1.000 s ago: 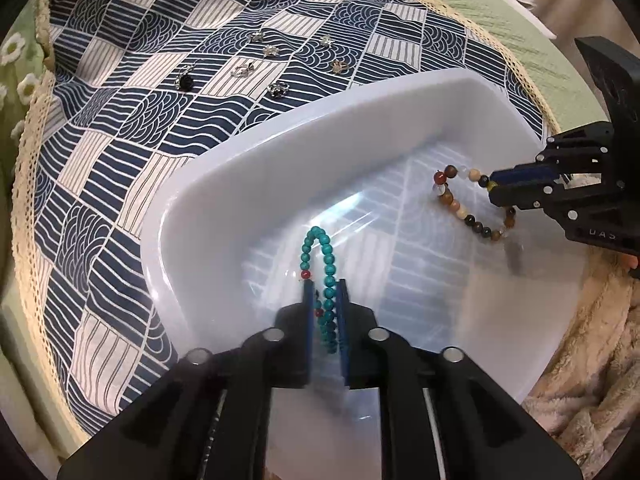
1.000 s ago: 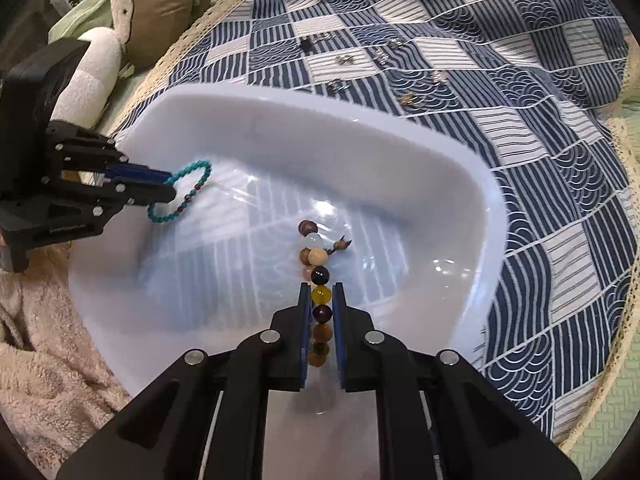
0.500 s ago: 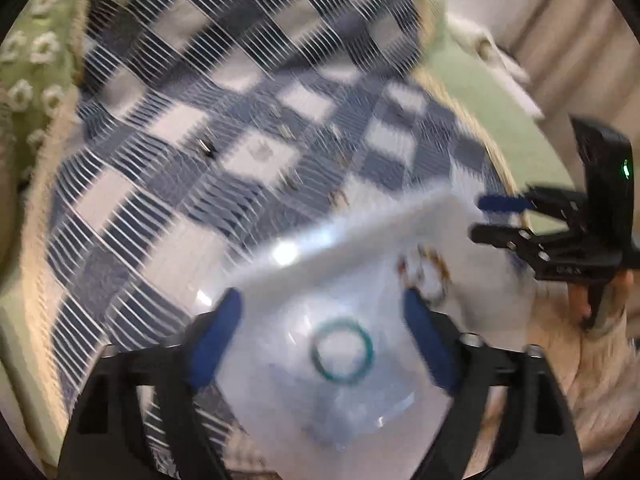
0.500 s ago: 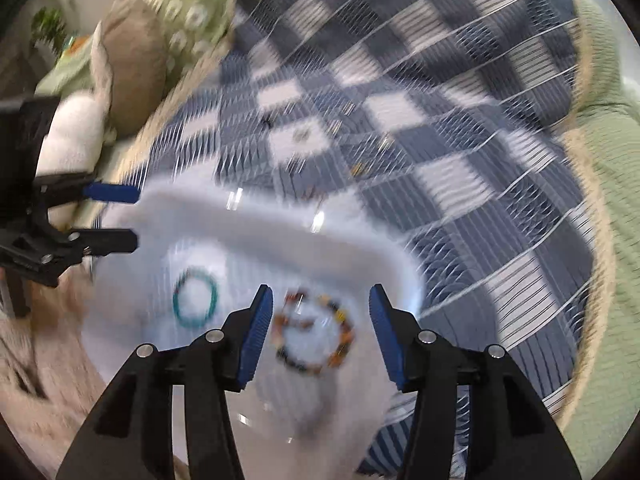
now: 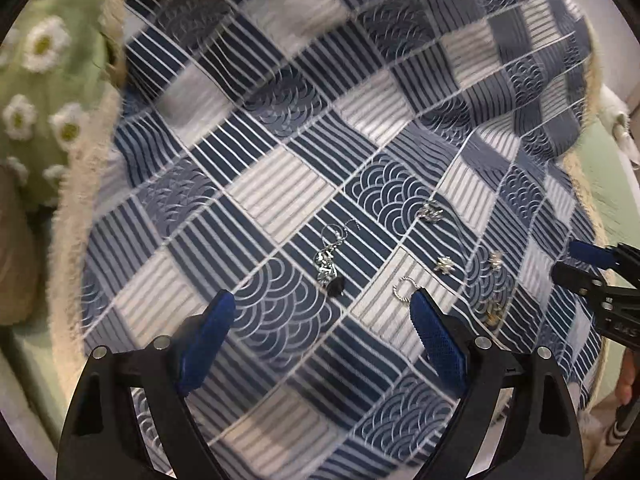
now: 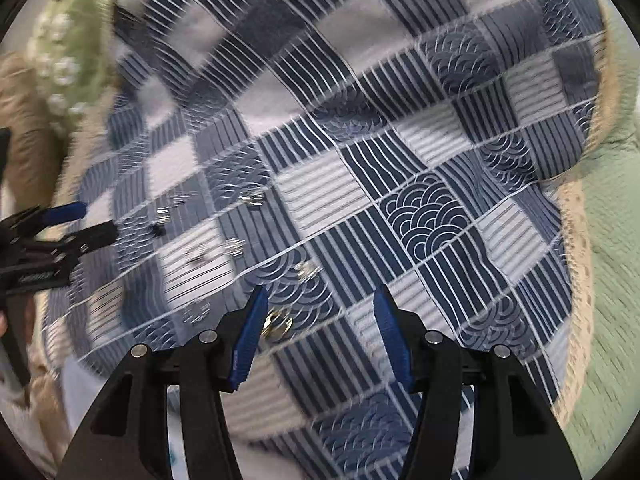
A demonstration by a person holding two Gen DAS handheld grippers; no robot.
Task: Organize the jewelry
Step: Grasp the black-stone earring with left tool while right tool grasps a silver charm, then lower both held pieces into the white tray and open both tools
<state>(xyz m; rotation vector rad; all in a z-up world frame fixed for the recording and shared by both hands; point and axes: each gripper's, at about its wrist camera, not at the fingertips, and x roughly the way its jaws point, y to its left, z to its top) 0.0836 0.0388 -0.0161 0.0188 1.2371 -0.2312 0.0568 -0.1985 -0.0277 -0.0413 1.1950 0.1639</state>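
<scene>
Left gripper [image 5: 320, 316] spread wide, holding nothing, above the patchwork quilt [image 5: 280, 184]; the dangling earring with a black bead [image 5: 330, 266] lies on the quilt just ahead between its fingers; right gripper [image 6: 318, 314] likewise released; a gold earring [image 6: 278, 322] lies on the quilt beside its left finger [image 6: 248, 336].

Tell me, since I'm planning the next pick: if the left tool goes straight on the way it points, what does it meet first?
Most likely the dangling silver earring with the black bead, centred ahead between the open left tool's fingers on the patchwork blanket. Depth is unclear, though.
</scene>
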